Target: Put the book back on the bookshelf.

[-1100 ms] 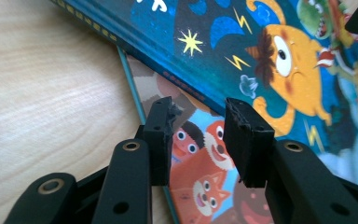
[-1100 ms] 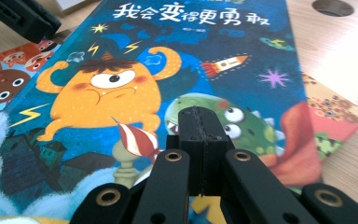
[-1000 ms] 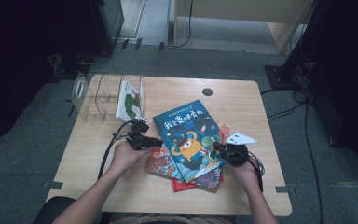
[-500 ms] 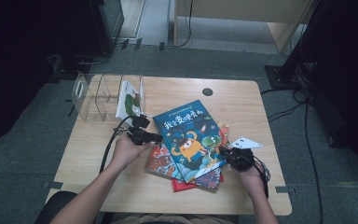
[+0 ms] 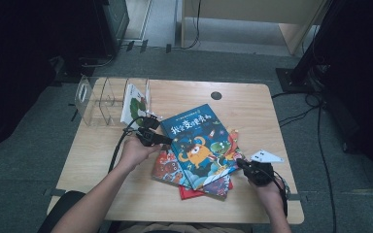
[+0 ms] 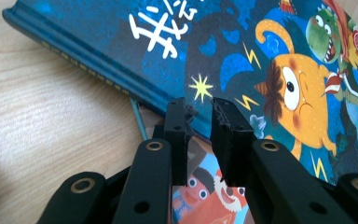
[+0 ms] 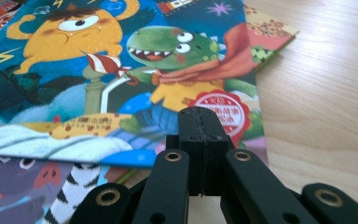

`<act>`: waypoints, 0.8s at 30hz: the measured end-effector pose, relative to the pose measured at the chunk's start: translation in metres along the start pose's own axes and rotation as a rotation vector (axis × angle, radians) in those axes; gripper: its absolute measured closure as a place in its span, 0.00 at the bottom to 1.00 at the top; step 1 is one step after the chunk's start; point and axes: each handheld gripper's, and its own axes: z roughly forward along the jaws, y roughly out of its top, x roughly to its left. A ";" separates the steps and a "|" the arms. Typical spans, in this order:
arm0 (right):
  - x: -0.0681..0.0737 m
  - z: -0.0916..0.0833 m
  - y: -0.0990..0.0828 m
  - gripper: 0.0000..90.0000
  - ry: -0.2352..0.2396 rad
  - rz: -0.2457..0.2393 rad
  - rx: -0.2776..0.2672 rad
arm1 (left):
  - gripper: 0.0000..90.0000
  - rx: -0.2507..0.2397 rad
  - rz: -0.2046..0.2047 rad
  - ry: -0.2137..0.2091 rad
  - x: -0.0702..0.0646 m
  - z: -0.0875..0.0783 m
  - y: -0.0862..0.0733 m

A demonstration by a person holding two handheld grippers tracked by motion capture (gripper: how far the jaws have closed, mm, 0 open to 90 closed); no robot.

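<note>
A blue picture book with an orange monster lies on top of a fanned pile of picture books in the middle of the table. My left gripper lies low at the book's spine side. In the left gripper view its jaws have just been closing and now leave a narrow gap in front of the blue book, with nothing between them. My right gripper is at the book's near right corner. The right gripper view shows it shut and empty, its tips just over the cover.
A clear plastic rack stands at the table's far left with one book leaning in it. A red book pokes out under the pile. A round cable hole is at the far edge. Bare wood lies to the right.
My right hand has slid toward the near right corner of the table, away from the blue book's middle. The left hand has stayed put.
</note>
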 end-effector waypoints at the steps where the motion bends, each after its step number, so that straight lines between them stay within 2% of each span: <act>1: 0.000 -0.002 -0.001 1.00 -0.001 0.004 0.000 | 0.85 0.007 0.000 0.001 0.001 0.001 0.000; 5: -0.001 -0.007 -0.005 1.00 -0.011 0.012 0.001 | 0.85 0.008 -0.012 -0.001 0.003 0.003 0.001; 6: -0.001 -0.008 -0.006 1.00 -0.013 0.012 0.002 | 0.85 0.012 -0.003 0.002 0.002 0.003 0.002; 10: -0.001 -0.008 -0.010 1.00 -0.017 0.009 0.034 | 0.84 0.014 -0.002 0.009 0.003 0.003 0.003; 24: -0.007 -0.004 -0.007 1.00 -0.029 0.028 0.015 | 0.83 -0.012 0.006 0.016 0.000 0.004 0.000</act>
